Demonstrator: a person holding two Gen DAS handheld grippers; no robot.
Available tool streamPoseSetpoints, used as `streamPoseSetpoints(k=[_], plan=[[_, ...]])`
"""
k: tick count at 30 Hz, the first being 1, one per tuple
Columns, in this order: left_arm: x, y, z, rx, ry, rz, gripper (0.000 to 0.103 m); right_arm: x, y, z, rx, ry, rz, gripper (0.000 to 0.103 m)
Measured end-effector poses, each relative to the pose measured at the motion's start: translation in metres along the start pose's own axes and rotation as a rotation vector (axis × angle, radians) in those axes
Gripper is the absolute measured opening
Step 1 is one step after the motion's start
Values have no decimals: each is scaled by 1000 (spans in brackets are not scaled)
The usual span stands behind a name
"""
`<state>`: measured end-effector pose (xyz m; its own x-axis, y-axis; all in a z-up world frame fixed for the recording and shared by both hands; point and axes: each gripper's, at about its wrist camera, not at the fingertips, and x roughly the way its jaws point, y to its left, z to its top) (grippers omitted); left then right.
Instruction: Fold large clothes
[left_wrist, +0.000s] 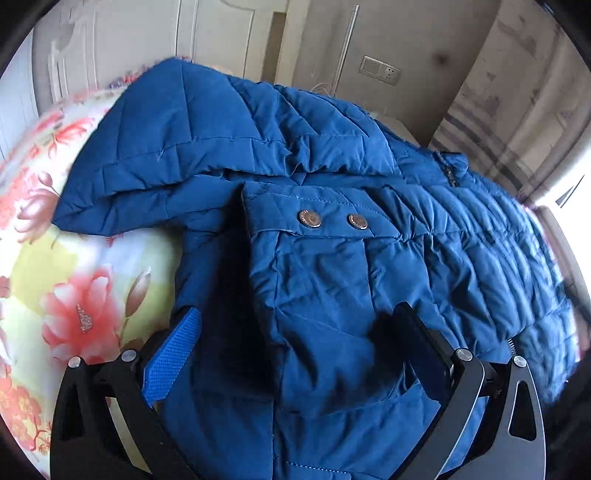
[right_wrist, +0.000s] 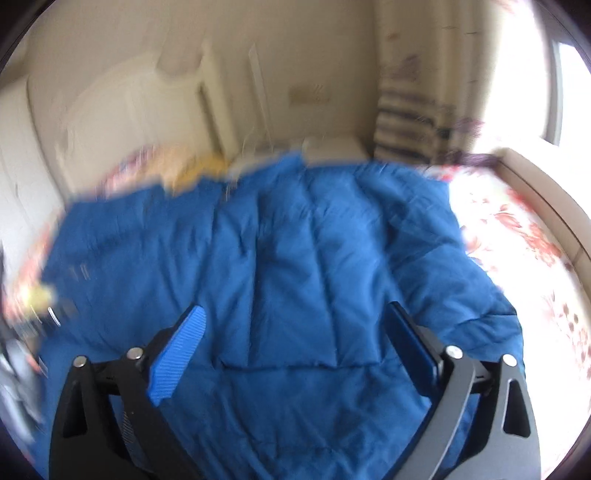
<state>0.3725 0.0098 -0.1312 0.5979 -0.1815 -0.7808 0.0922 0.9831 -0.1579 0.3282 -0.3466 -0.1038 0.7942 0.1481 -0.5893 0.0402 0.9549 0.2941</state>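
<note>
A bed covered with a floral sheet (left_wrist: 74, 280) of red blossoms on pale yellow and white fills the lower part of both views, and the sheet shows again at the right edge of the right wrist view (right_wrist: 517, 236). Behind it stand a cream wall and white panelled doors (left_wrist: 122, 48), with a wall socket plate (left_wrist: 380, 70) and a striped curtain (left_wrist: 491, 122) further right; a bright window glares at the far right.

A blue quilted jacket (left_wrist: 332, 177) lies spread across the bed, taking up most of each frame. In the left wrist view a padded part of it, the hood or a folded sleeve, rests at the upper left over the sheet, and the long stitched body runs away to the right. In the right wrist view the jacket (right_wrist: 295, 240) is motion-blurred, a broad smooth panel with a seam crossing low in the frame.

The left gripper (left_wrist: 306, 354) hangs over the jacket with its jaws spread wide; a fold of blue fabric sits between them, but the fingers (left_wrist: 173, 354) do not press on it. The right gripper (right_wrist: 299, 350) also has its jaws released and wide apart above the quilted panel, grasping nothing.

A stitched tab (left_wrist: 314, 218) crosses the jacket just ahead of the left gripper, carrying two small metal snap buttons (left_wrist: 309, 218) side by side.
</note>
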Motion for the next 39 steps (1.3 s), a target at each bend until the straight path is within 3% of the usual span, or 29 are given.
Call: streamPoseSetpoints(k=[3,6,8,13,18,20,21,23,27,31,35,39], plan=[[-3,2,-5,-6,-12,-4,99,3,17,27,65,-6,147,95],[-16,11,-7,-46,-81,-23,99,50,61,55,54,120,262,95],[-19,25,-11,-85,-104,-21,99,83,92,66,3,180,272,95],[-7,37,-9,-127,-34,-30,99,185,168,75,-69,344,251,95],[-13,37,-11,-129,-57,-13,99,239,201,63,-89,449,234,94],[-16,38,-12,-131,-72,-16,99,243,216,57,-168,427,226,87],[-18,40,-13,-133,-76,-18,99,239,223,55,-199,425,252,56],[-18,41,-13,-134,-68,-24,99,229,228,55,-198,405,271,28],[-11,43,-12,-151,-46,-30,99,175,243,76,-220,288,357,22],[-12,47,-11,-165,-64,-16,99,83,246,114,-255,95,425,22],[-17,54,-12,-196,-77,-8,99,16,213,124,-268,7,374,22],[-17,56,-14,-212,-70,-16,99,-17,123,112,-192,-3,246,22]])
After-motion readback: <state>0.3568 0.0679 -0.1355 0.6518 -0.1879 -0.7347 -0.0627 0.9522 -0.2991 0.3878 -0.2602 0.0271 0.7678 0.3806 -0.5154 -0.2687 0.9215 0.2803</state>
